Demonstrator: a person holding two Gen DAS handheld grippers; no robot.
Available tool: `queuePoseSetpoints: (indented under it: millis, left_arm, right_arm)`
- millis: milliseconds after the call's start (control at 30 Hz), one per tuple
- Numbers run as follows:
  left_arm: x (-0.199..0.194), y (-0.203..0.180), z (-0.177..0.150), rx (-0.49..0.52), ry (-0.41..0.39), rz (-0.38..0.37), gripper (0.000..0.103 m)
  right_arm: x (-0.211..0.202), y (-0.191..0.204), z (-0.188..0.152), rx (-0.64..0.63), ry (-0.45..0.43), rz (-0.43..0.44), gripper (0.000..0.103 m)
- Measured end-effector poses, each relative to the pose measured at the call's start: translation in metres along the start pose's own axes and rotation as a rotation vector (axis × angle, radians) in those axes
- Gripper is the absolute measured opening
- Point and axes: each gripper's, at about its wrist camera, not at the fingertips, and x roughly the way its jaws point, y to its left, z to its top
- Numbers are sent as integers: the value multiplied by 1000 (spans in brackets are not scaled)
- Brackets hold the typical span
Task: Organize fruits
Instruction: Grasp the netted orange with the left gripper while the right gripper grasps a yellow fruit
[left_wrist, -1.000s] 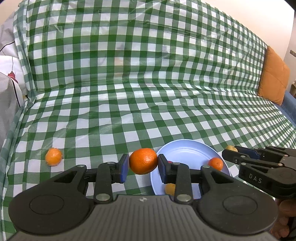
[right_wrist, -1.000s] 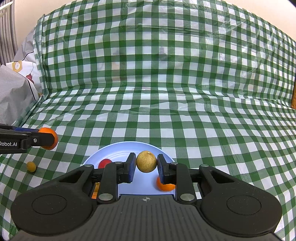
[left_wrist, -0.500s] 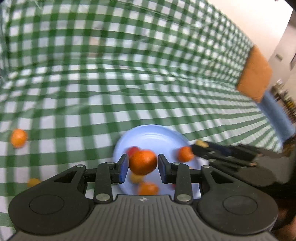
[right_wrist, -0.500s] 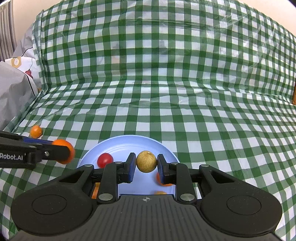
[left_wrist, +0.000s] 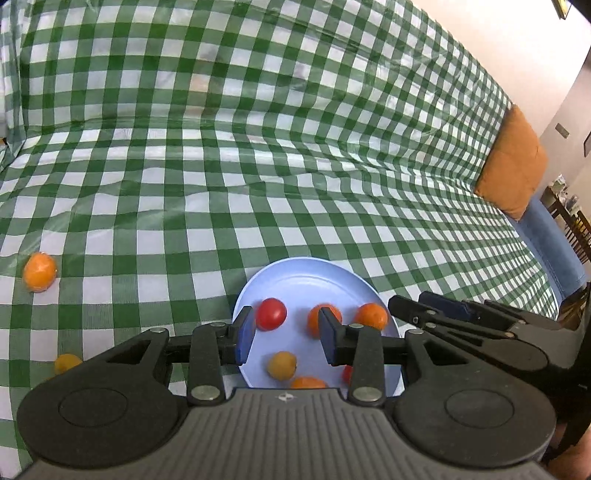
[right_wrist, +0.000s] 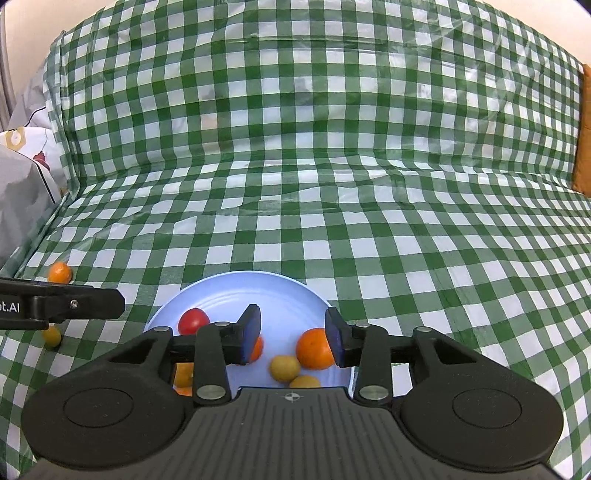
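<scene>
A glossy green-and-white checked plastic cloth (left_wrist: 258, 177) drapes a sofa, creased along the fold where seat meets back, and on the seat rests a smooth round pale-blue plate (left_wrist: 306, 273) holding small round fruits: a shiny red tomato (left_wrist: 271, 314), a larger dimpled orange mandarin (right_wrist: 314, 349), a small dull yellow fruit (right_wrist: 283, 367) and a few more orange ones. The left gripper (left_wrist: 286, 334) hangs above the plate with its blue-padded jaws spread wide and nothing between them. The right gripper (right_wrist: 291, 334) is likewise wide apart and empty, its right pad just beside the mandarin; contact cannot be judged. Off the plate, near the cloth's left edge, lie a loose orange mandarin (left_wrist: 40, 271) and a small yellow-orange fruit (left_wrist: 67, 363). Broad bare cloth stretches beyond the plate toward a soft orange cushion (left_wrist: 511, 162) at the far right.
</scene>
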Motion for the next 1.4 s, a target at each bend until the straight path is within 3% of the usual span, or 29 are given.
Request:
queuePoseSetpoints:
  millis: [267, 633, 800, 867, 1000, 1167, 1400]
  left_arm:
    - [-7, -6, -6, 58, -3, -2, 41]
    - [-36, 24, -7, 97, -103, 78, 41]
    - [-47, 50, -4, 73, -100, 117, 33]
    - [-51, 63, -3, 56, -105, 133, 25]
    - [-52, 95, -8, 11, -125, 184, 23]
    - [-52, 145, -8, -139, -113, 268, 18]
    - [-59, 196, 2, -310, -114, 245, 18]
  right_arm:
    - [-2, 7, 0, 3, -4, -1, 42]
    - [-5, 33, 2, 7, -16, 5, 46]
    - [-2, 56, 5, 7, -24, 37, 46]
    - [-1, 68, 6, 0, -29, 57, 43]
    - [-1, 94, 9, -30, -64, 113, 27]
    - [5, 126, 8, -78, -69, 196, 26]
    - [29, 172, 1, -157, -9, 330, 26]
